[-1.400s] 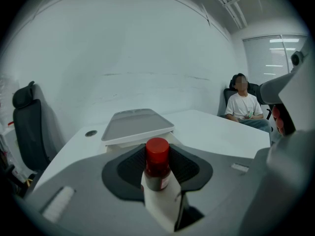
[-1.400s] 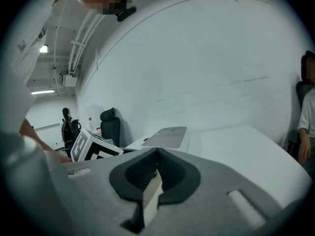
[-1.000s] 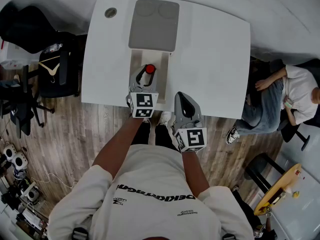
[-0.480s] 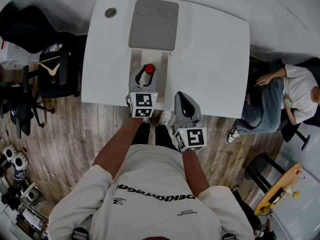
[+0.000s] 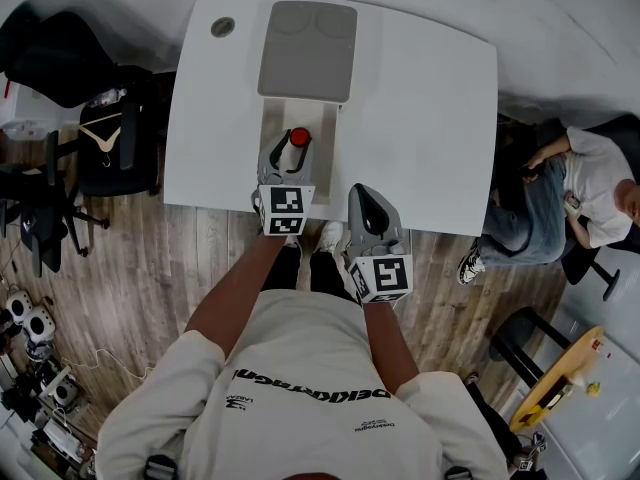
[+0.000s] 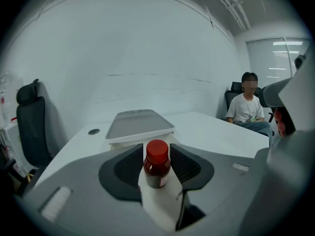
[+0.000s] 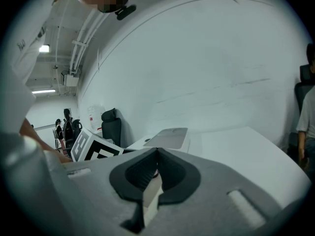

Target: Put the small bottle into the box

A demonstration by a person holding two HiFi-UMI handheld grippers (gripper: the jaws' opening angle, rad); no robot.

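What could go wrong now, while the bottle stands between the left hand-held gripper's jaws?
1. The left hand-held gripper has just been opening its jaws, and the upright bottle is between them. One pad looks very close to the bottle, so a crooked pull back may tip it.
2. The jaws stand wide over the narrow box. A sideways move might catch a wall and shift the box.

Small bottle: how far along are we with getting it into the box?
Done: the small bottle stands upright inside the open box. In hand: the left gripper has just been opening its jaws, with the bottle between them. Left: back that gripper out. The right gripper is shut and empty.
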